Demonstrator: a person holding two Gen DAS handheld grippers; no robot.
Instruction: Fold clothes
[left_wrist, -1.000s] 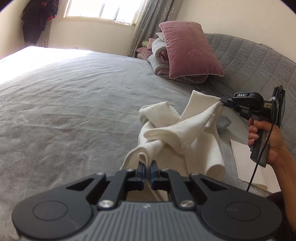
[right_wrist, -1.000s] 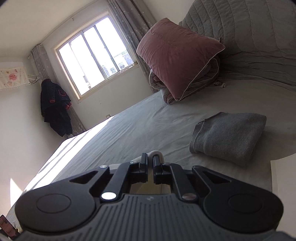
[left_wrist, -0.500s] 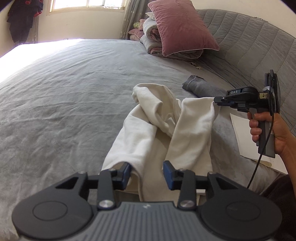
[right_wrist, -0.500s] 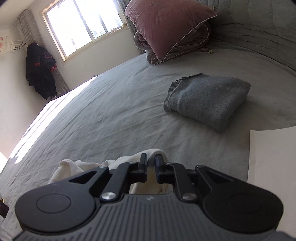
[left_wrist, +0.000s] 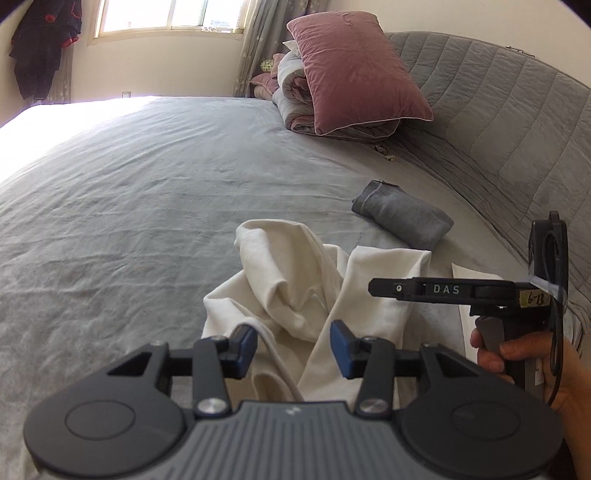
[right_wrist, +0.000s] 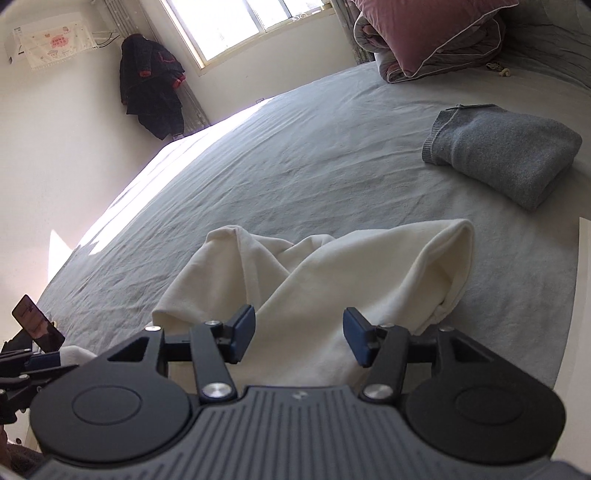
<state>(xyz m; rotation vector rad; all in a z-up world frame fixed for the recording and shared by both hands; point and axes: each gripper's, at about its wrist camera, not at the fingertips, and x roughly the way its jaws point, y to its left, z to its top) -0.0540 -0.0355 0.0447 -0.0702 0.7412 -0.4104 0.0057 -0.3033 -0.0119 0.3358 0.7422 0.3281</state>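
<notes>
A cream white garment (left_wrist: 295, 295) lies crumpled on the grey bed (left_wrist: 129, 221); it also shows in the right wrist view (right_wrist: 332, 280). My left gripper (left_wrist: 293, 347) is open, its blue pads on either side of the garment's near edge, holding nothing. My right gripper (right_wrist: 299, 336) is open just above the cloth and empty. From the left wrist view the right gripper (left_wrist: 376, 287) hovers over the garment's right side.
A folded grey garment (left_wrist: 402, 218) lies to the right, also in the right wrist view (right_wrist: 498, 151). A pink pillow on rolled quilts (left_wrist: 351, 70) sits by the quilted headboard (left_wrist: 498, 122). White paper (left_wrist: 469, 280) lies at the right. A dark coat (right_wrist: 151, 96) hangs near the window.
Both grippers have let go of the white garment and opened. The garment dropped from being held up and now lies in a heap on the bed.
</notes>
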